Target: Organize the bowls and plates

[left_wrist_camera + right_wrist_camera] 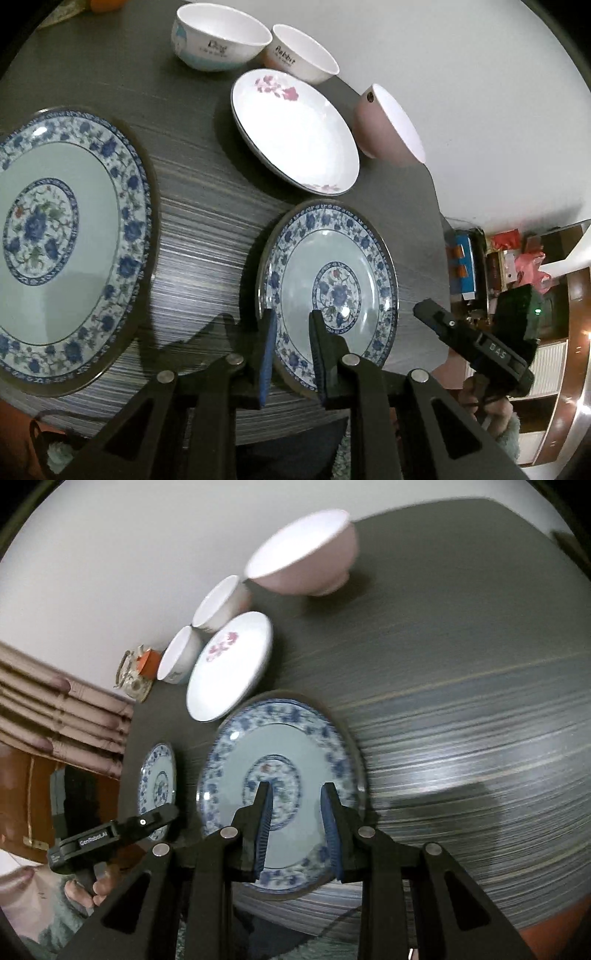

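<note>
Two grippers with jaws apart and empty hover over blue-patterned plates on a dark streaked worktop (207, 206).

From the left: the big plate (62, 236) lies flat; the left gripper (291, 354) straddles the near rim of the small plate (328, 291), nearest it; the flowered white dish (295, 129), glossy bowls (218, 38) and right gripper (295, 834) follow.

Both wrist views look down closely at one table (207, 206), sharing its dishes.

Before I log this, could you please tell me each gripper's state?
Left gripper: open, holding nothing.
Right gripper: open, holding nothing.
</note>
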Available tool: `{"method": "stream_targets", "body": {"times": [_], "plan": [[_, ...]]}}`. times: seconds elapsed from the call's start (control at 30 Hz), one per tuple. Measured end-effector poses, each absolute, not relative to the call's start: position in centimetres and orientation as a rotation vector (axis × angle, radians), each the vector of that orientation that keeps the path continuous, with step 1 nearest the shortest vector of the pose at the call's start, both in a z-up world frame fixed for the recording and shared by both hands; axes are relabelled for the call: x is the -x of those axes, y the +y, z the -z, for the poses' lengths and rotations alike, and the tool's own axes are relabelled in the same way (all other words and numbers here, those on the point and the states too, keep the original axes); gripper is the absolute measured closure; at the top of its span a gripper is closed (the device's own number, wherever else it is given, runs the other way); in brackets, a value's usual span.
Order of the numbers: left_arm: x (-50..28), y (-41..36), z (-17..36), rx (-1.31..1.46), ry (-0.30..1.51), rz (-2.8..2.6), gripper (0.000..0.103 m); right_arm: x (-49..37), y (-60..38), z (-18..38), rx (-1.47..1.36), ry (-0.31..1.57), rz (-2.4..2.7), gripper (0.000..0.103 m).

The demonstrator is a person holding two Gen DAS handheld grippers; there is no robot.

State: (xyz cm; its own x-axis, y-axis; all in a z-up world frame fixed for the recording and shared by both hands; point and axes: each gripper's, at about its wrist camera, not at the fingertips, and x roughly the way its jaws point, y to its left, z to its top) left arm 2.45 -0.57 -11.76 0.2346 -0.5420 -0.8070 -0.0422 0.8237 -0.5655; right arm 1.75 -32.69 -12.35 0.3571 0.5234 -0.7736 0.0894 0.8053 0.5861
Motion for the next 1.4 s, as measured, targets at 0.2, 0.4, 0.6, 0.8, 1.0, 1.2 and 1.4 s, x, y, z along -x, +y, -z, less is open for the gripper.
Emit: {"method": "stream_targets", "body": {"times": [0.2,0.4,0.6,0.8,1.0,1.2,1.4], "plan": [[-2.9,-0.2,12.7,0.582,1.339,0.346,0.085,-2.1,-34.0,14.9,-0.644,1.240,-0.281,0.077],[-3.4,-0.3,13.2,0.592,1.351,0.333,0.085,-2.5,-34.4,16.2,-0.673,1.252,-0.296,0.077],[-3.8,0.0,13.7,0.609,1.363,0.319,0.085,-3.0,-34.1,16.9,-0.680,1.260,-0.317,0.077],[-4.3,0.0,13.8,0.613,1.375,0.328,0.085,-3.6,-33.7,17.2,-0.675,1.266,-0.335,0.079],[-4.2,1.3,13.0,0.620,1.353,0.304,0.085,-3.8,-33.4,17.4,-0.675,1.274,-0.347,0.079],[-4.4,1.5,13.7,0.611,1.375,0.292,0.085,-4.2,-33.4,17.3,-0.666,1.276,-0.351,0.079],[-4.5,0.9,14.5,0.591,1.403,0.290,0.085,-4.3,-33.6,17.3,-0.659,1.278,-0.351,0.080]]}}
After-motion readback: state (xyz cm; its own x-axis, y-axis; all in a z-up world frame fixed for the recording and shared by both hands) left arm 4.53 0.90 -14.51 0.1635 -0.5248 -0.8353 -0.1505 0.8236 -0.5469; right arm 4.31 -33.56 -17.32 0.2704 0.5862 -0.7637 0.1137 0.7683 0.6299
